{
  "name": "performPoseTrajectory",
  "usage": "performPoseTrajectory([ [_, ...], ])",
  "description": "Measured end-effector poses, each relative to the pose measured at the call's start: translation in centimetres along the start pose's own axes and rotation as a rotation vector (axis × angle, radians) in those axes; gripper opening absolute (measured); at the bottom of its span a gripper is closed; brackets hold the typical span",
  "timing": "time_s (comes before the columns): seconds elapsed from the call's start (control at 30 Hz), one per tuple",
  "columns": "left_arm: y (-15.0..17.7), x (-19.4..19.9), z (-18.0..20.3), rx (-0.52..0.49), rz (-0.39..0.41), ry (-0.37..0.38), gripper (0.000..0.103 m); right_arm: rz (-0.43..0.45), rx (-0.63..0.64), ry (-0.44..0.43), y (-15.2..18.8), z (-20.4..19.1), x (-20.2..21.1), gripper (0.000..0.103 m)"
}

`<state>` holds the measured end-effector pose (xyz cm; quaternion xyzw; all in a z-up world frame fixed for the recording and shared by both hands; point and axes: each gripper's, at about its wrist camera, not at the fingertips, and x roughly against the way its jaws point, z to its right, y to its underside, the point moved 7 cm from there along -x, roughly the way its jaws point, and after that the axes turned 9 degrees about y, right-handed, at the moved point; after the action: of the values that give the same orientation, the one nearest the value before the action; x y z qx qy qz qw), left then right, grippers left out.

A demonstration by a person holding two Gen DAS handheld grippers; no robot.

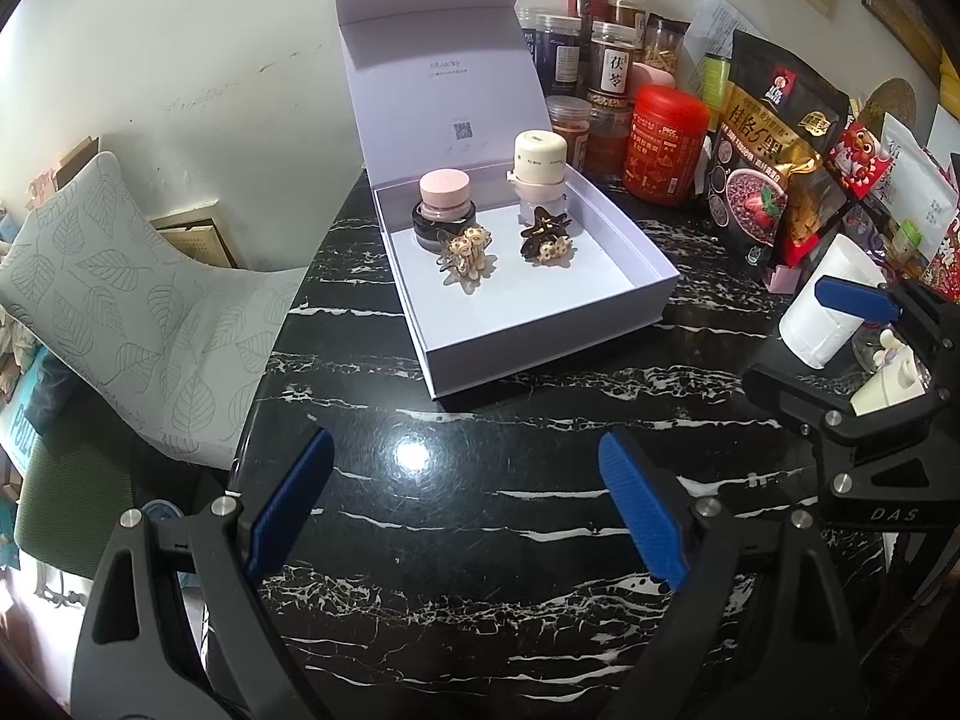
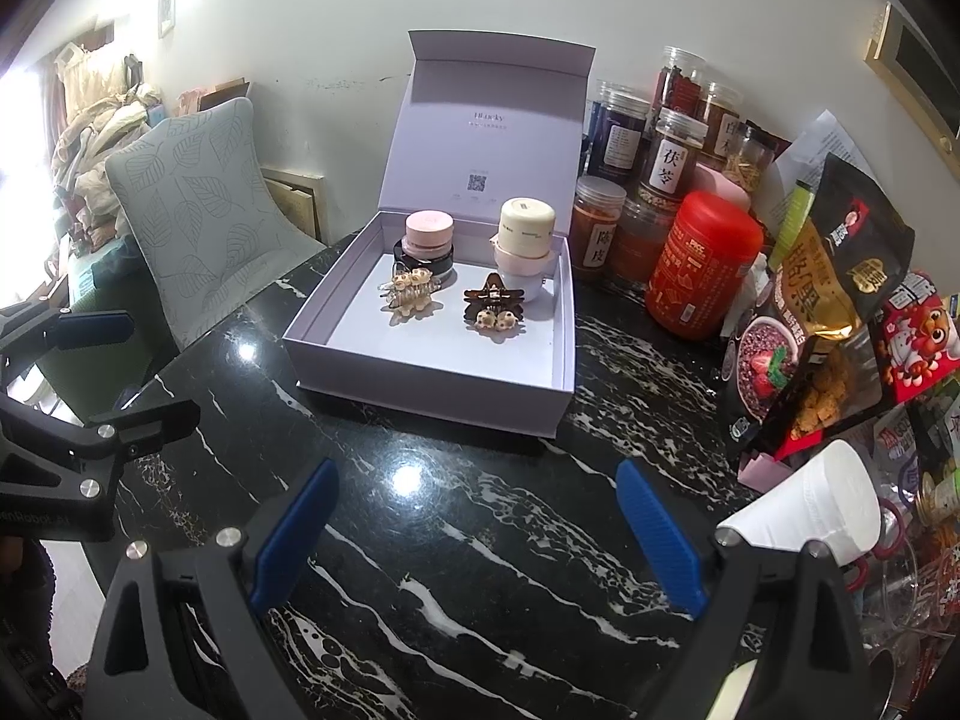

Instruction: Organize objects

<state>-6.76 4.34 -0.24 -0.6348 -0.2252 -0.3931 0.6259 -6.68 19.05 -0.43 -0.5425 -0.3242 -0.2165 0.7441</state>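
Observation:
An open white gift box stands on the black marble table, lid up. Inside are a pink-capped dark jar, a cream-capped bottle, a pale hair clip and a dark brown hair clip. My left gripper is open and empty above the table, in front of the box; it also shows at the left of the right wrist view. My right gripper is open and empty, right of the left one; it also shows in the left wrist view.
Several spice jars, a red canister and snack bags crowd the table's right side. A white paper roll lies near the right gripper. A leaf-patterned chair stands left of the table.

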Motion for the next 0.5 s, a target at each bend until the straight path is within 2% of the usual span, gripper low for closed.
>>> performPoseTrajectory([
  [0.5,0.32,-0.34,-0.07,0.002,-0.011,-0.004,0.090,-0.005,0.002,0.003,0.13,0.11,-0.13,0.095],
])
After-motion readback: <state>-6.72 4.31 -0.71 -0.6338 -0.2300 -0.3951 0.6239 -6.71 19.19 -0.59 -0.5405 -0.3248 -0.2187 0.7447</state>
